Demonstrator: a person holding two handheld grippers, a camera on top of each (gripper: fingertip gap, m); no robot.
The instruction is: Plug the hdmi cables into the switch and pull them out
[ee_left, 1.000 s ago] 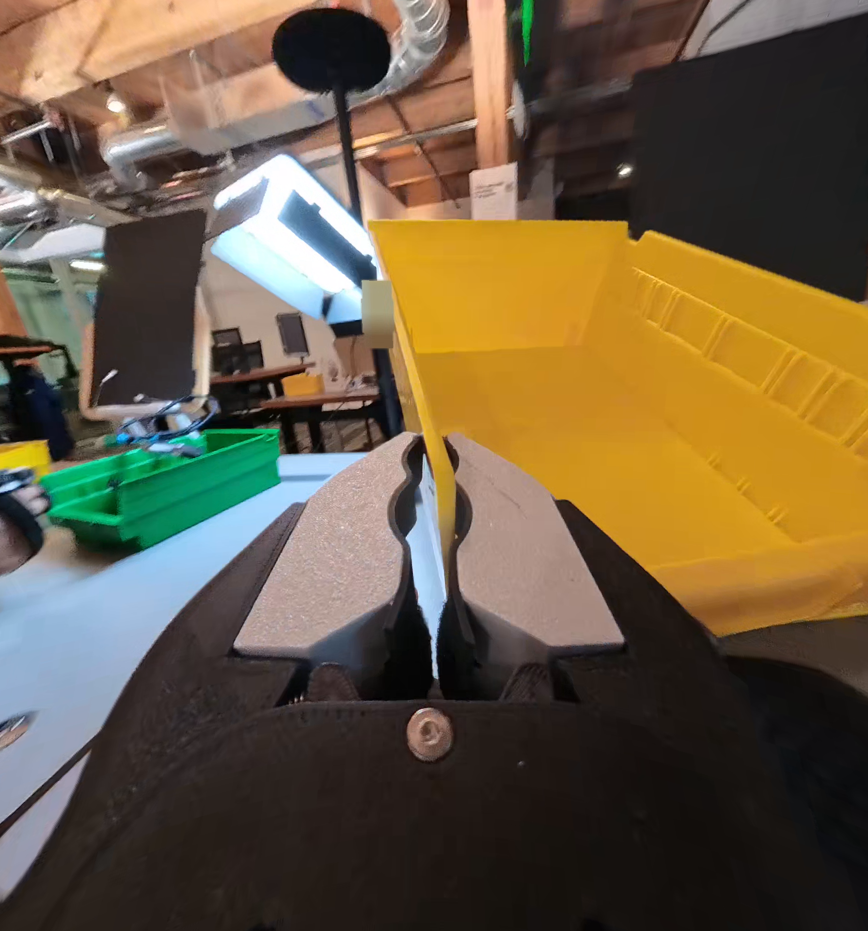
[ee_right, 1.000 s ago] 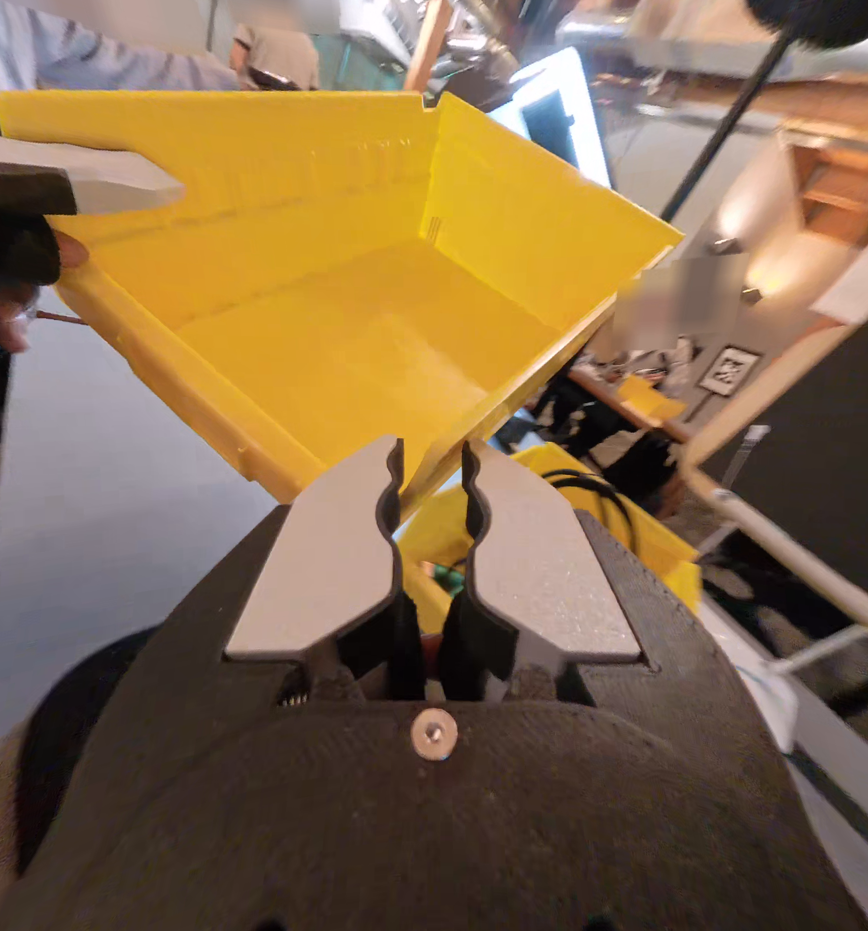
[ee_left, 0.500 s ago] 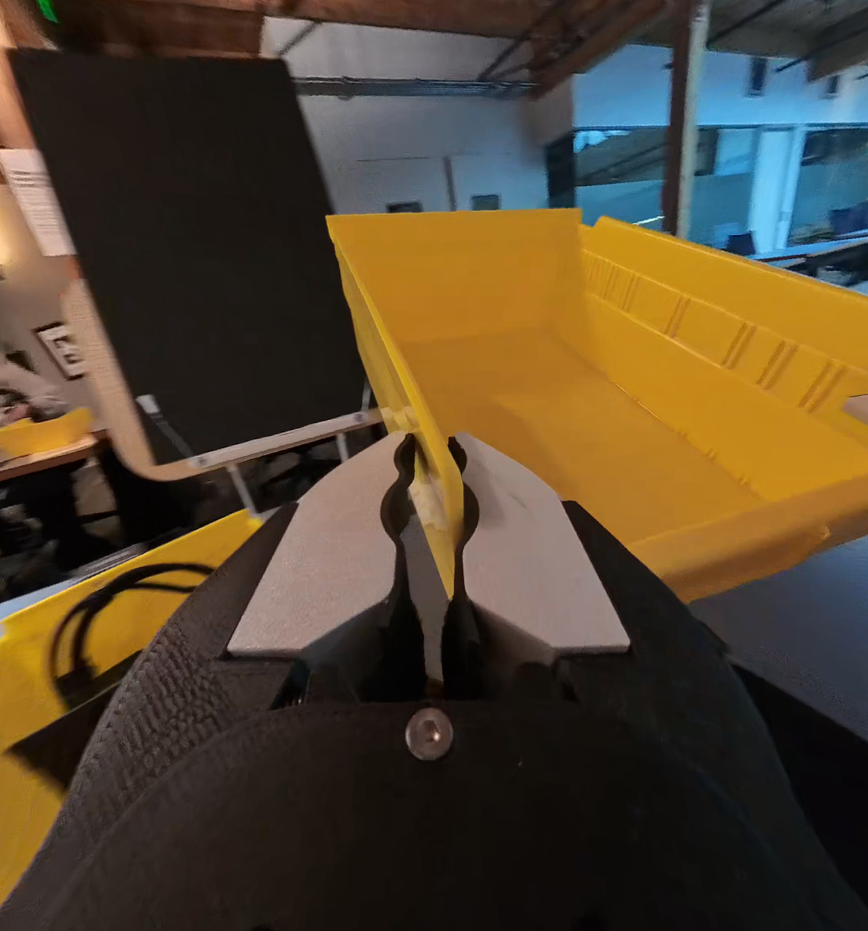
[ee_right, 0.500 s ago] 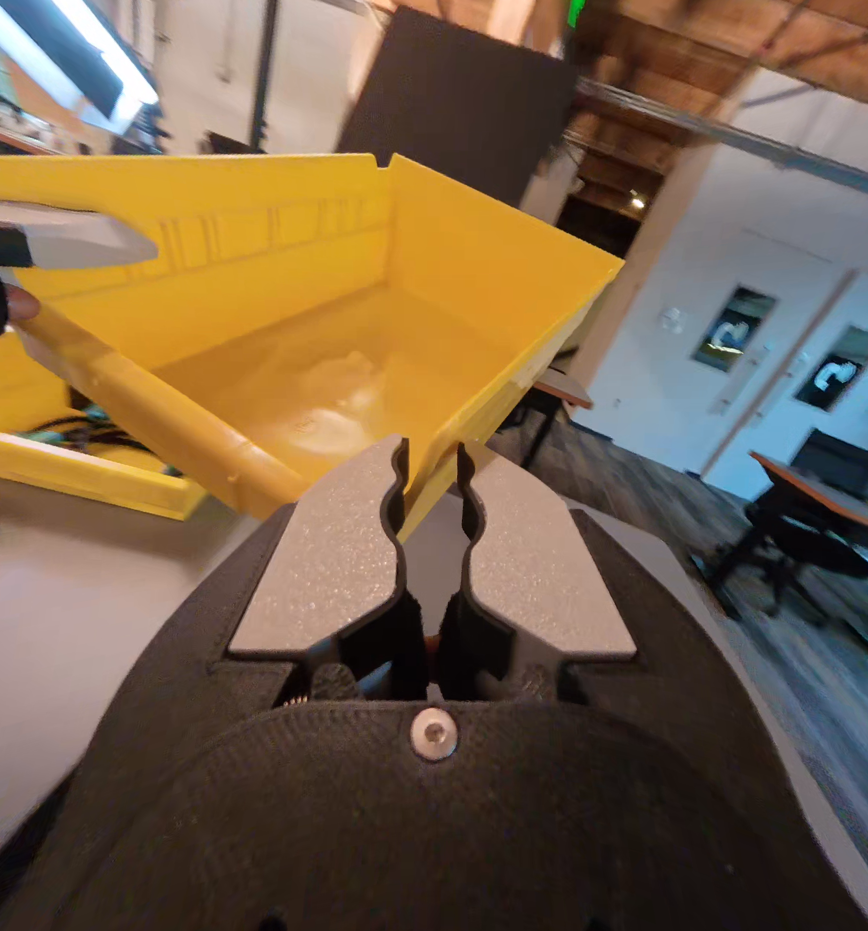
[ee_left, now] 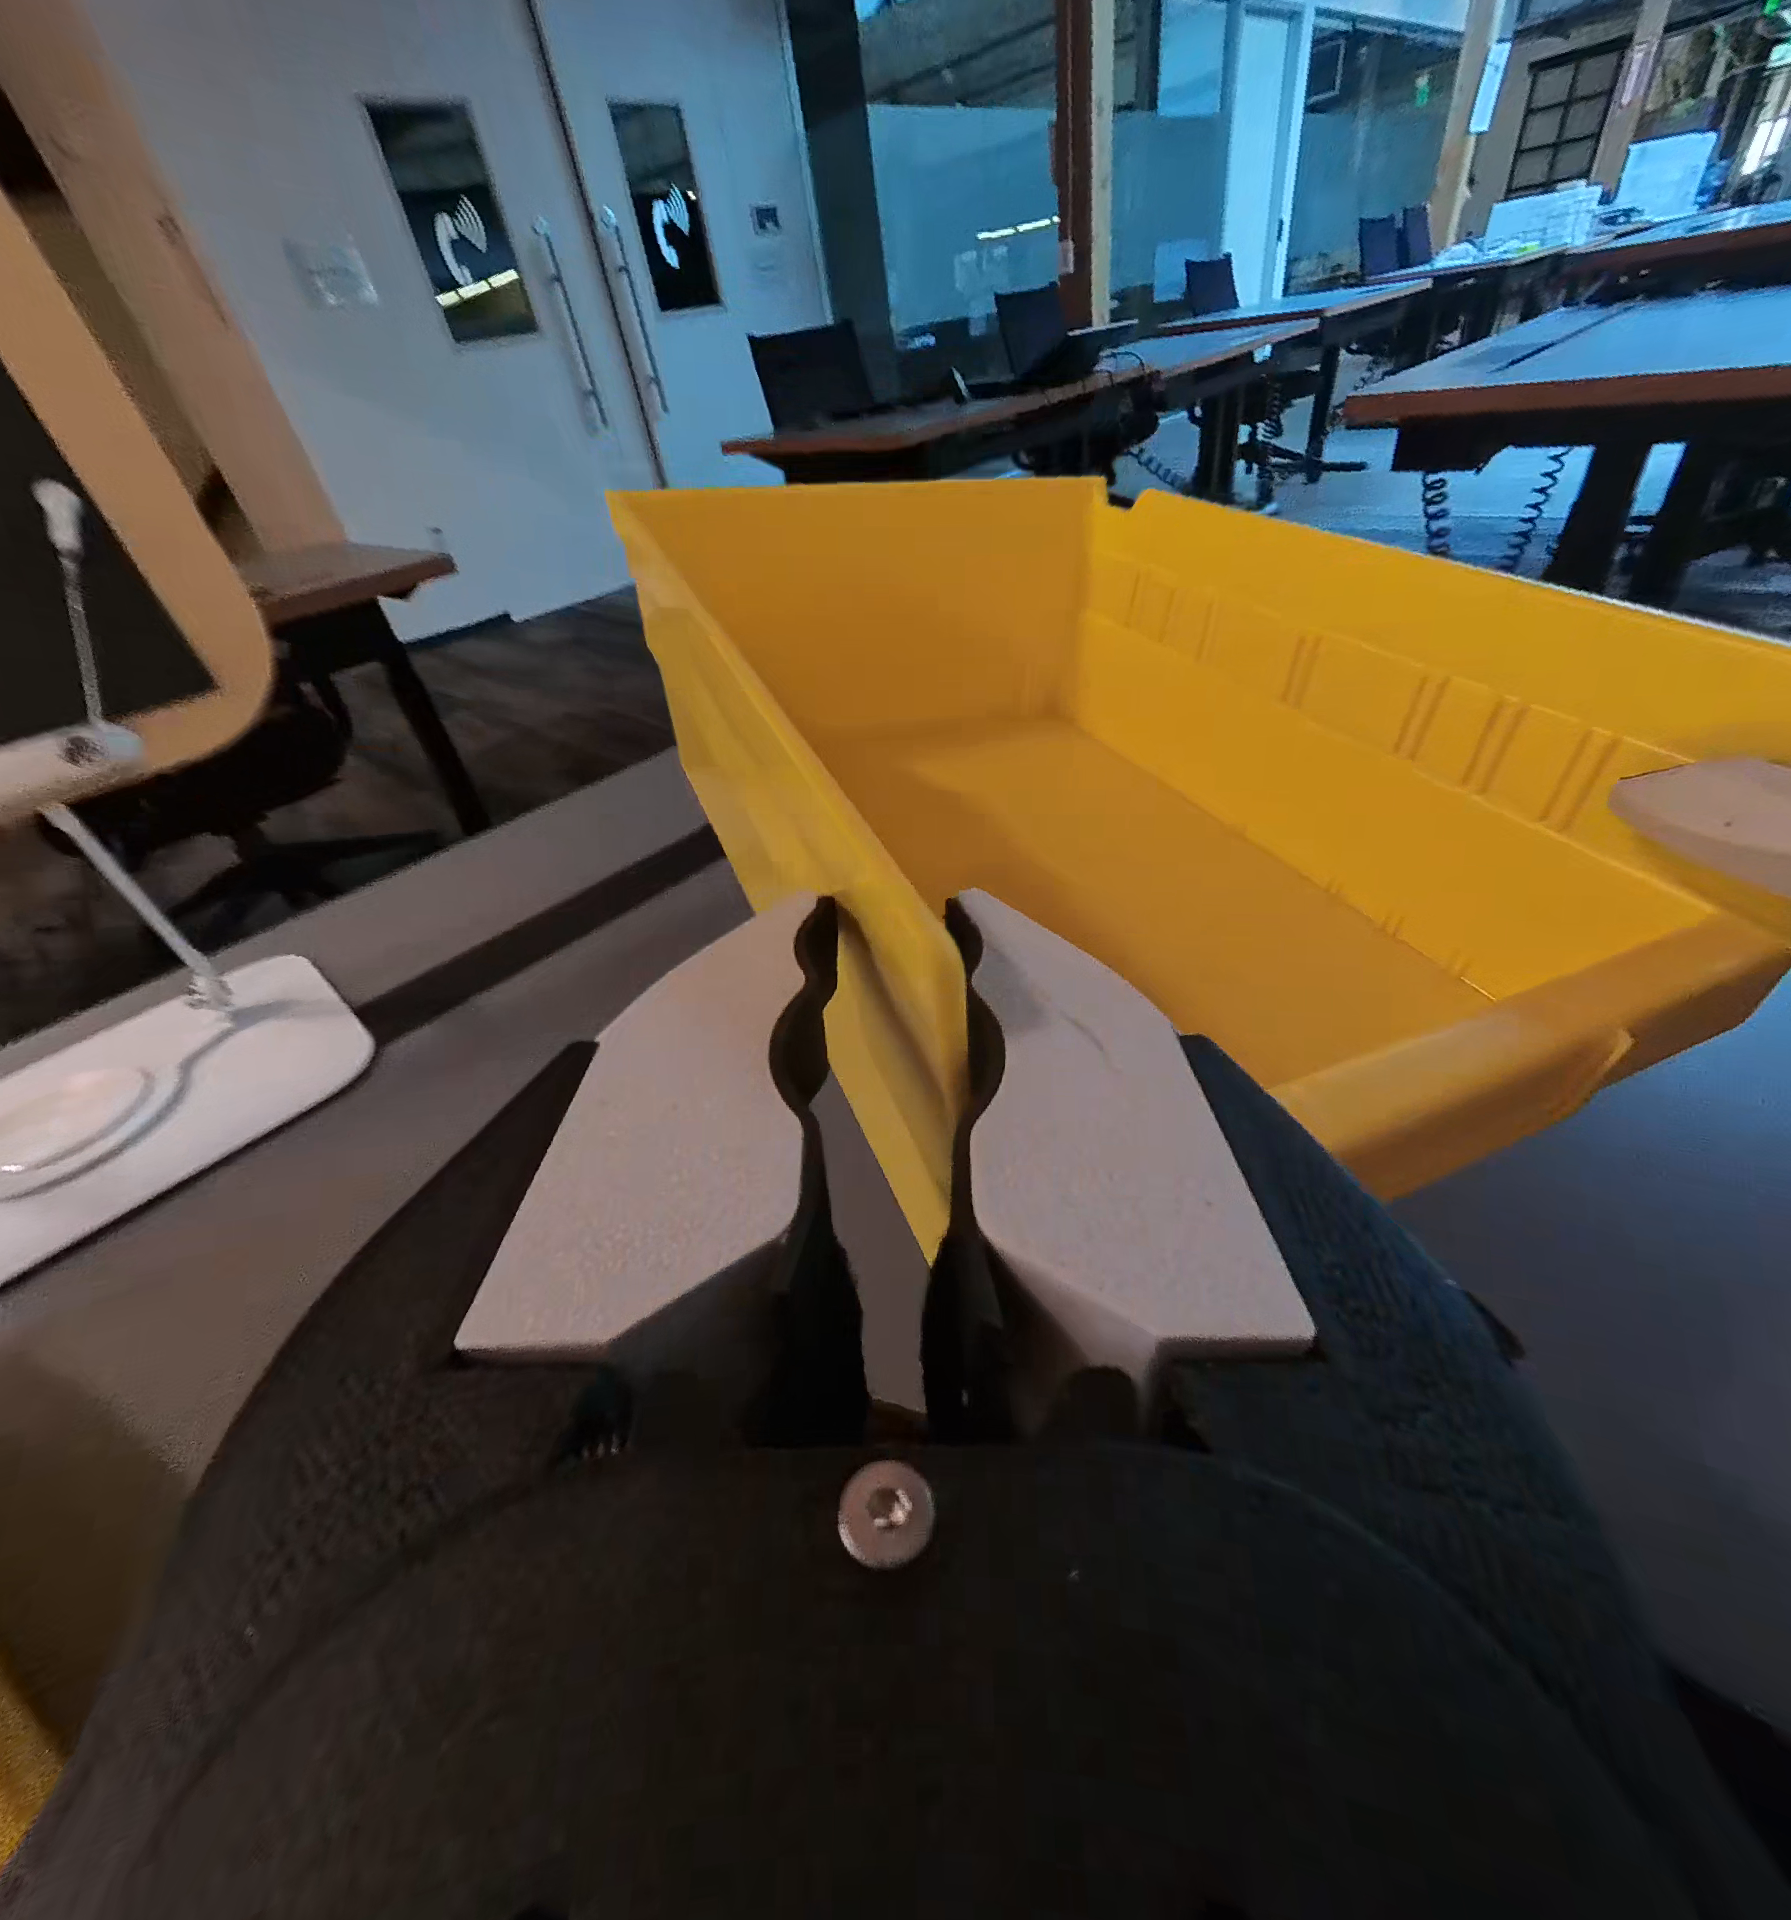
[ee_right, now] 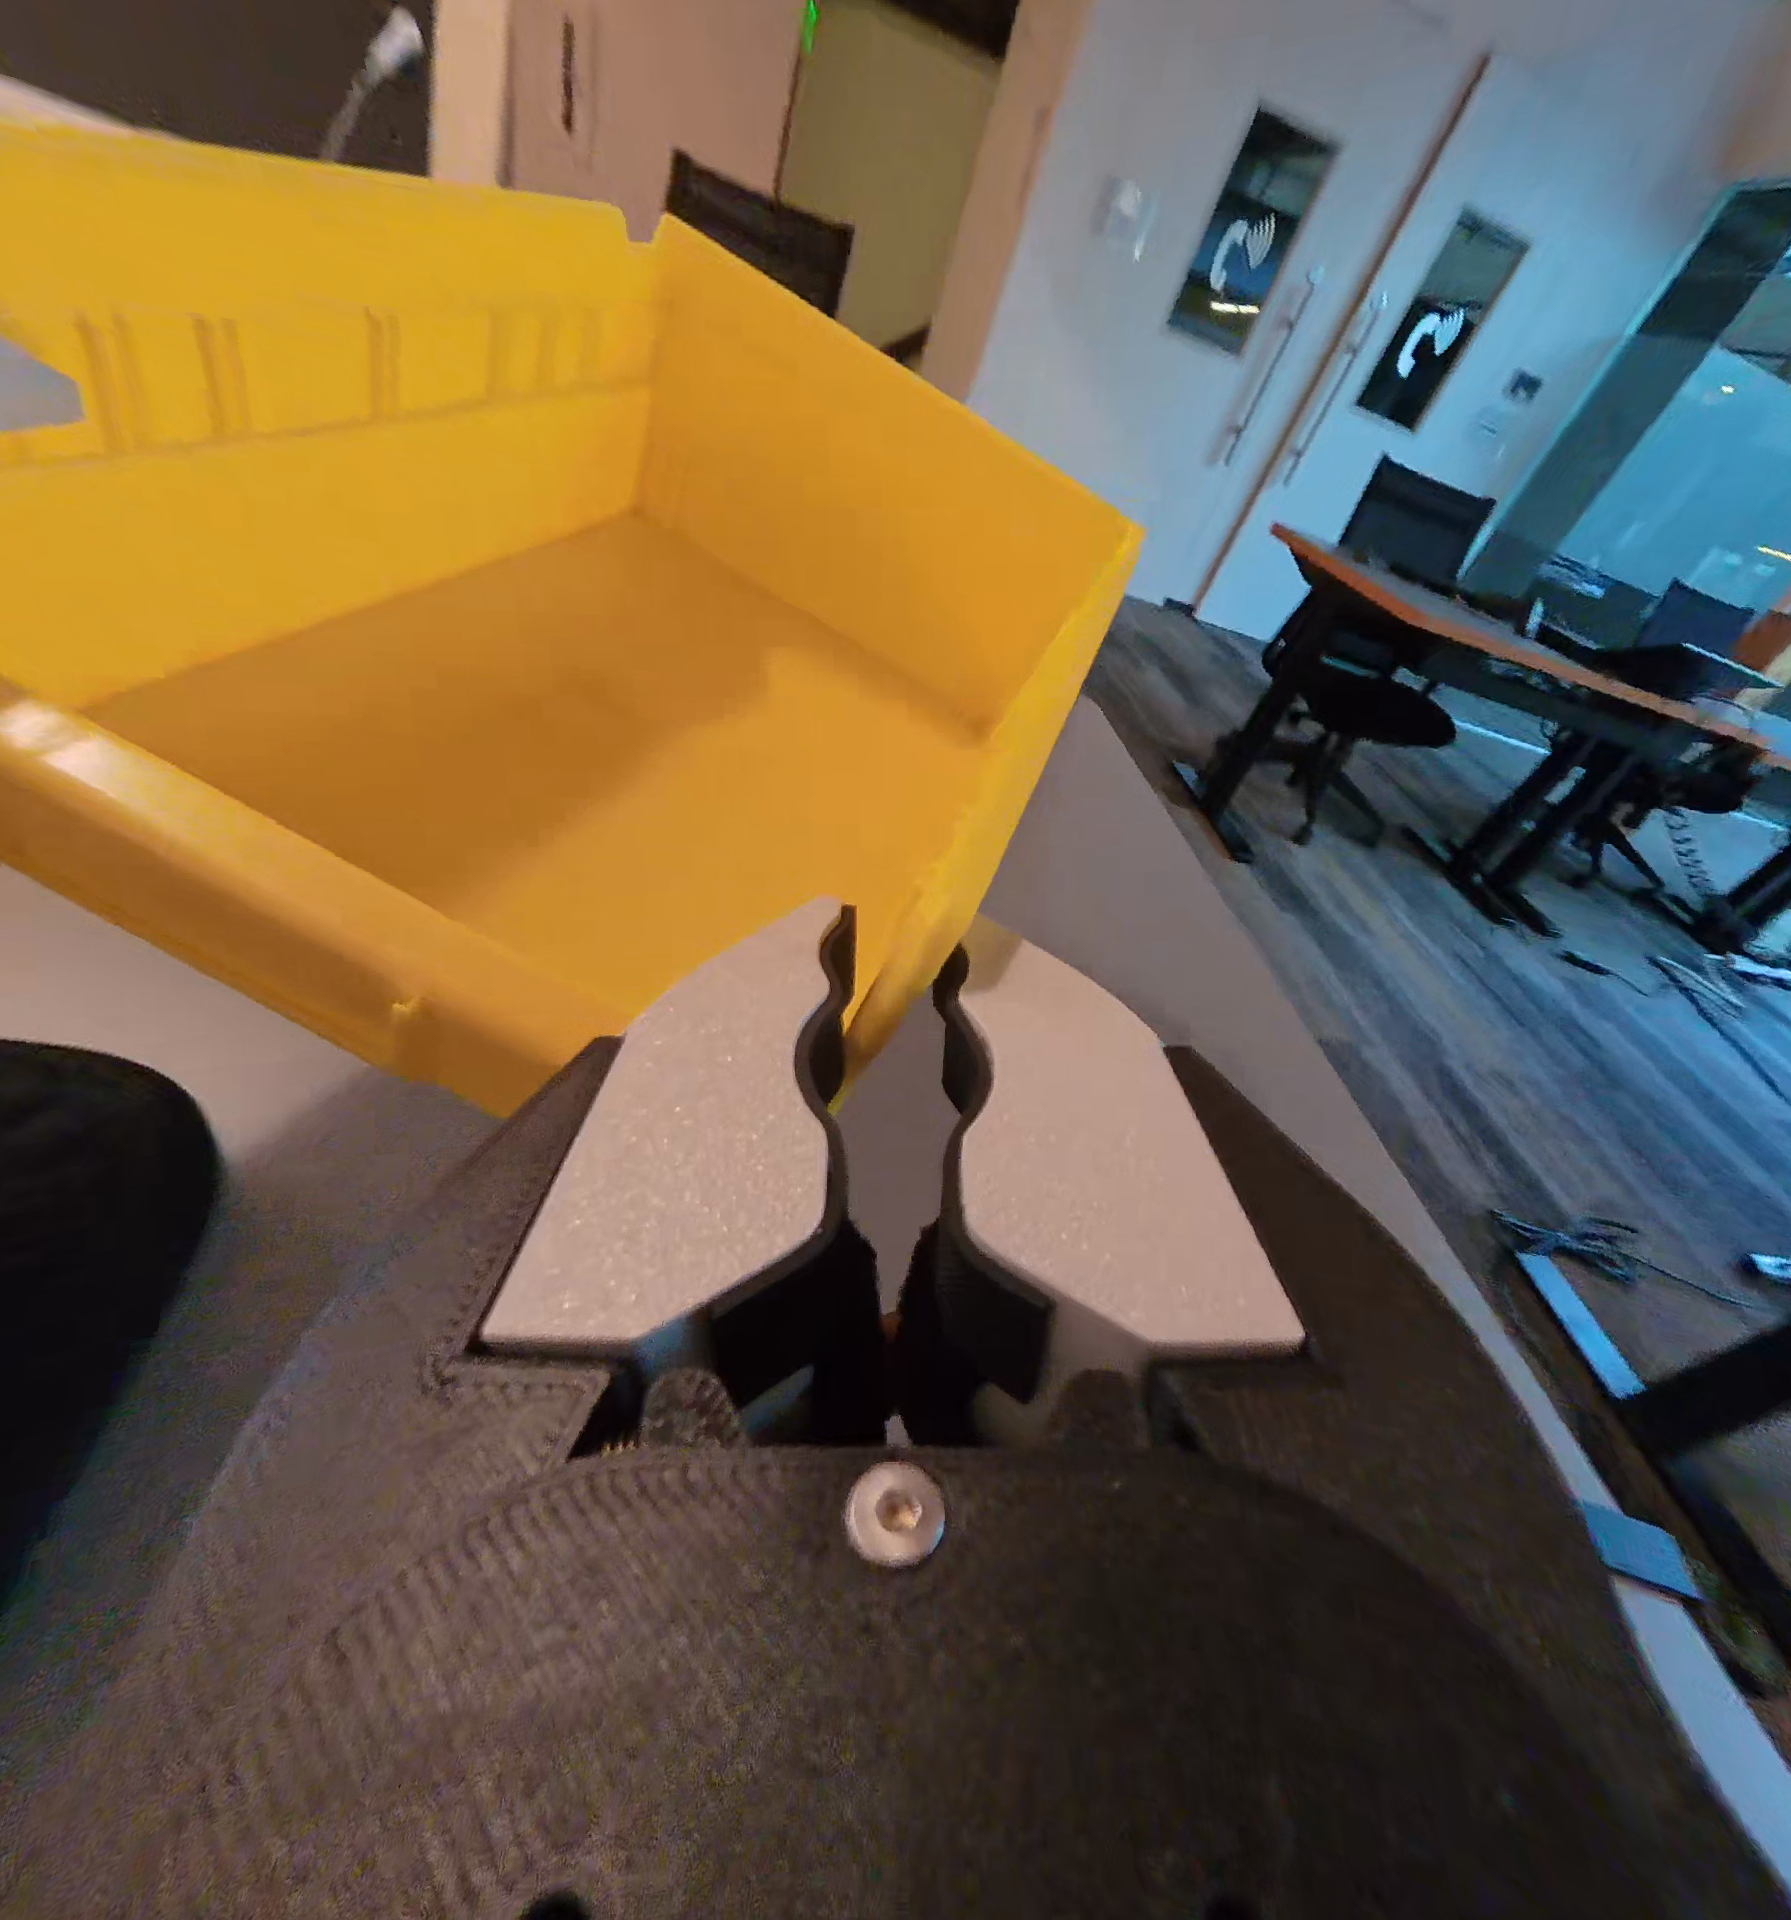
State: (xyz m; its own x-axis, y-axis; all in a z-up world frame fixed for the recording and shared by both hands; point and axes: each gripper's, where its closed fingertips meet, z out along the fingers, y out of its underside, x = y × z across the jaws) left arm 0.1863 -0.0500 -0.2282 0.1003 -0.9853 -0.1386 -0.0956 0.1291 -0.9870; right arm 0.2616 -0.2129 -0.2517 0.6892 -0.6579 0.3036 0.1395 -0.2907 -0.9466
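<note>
A: Where is the yellow bin (ee_left: 1234, 894), and how does it lie?

B: In the left wrist view it fills the centre and right of the frame, held off the dark table (ee_left: 1649, 1403). Its long axis runs from the low open front at lower right up toward the tall back wall at upper centre. The open top faces up, and nothing lies inside. No HDMI cables or switch show in either view.

A: And from the other side?

B: In the right wrist view the yellow bin (ee_right: 558, 727) sits in the upper left and centre, long axis running from the rounded front lip at left to the back wall at upper right, tilted a little.

A: What is gripping it?

B: The left gripper (ee_left: 891, 997) comes up from the bottom of its frame, its two grey fingers (ee_left: 662, 1174) pressed onto the bin's left side wall. The right gripper (ee_right: 896, 997) does likewise on the opposite wall, near the front corner, with a narrow gap beside the right pad; the pinch looks light.

A: Anything else around?

B: A grey fingertip of the right gripper (ee_left: 1743, 831) pokes in at the right edge of the left wrist view. A white lamp base (ee_left: 143, 1091) stands on the table at left. Desks (ee_right: 1545, 665) and chairs stand behind, over a wooden floor (ee_right: 1493, 1039).
</note>
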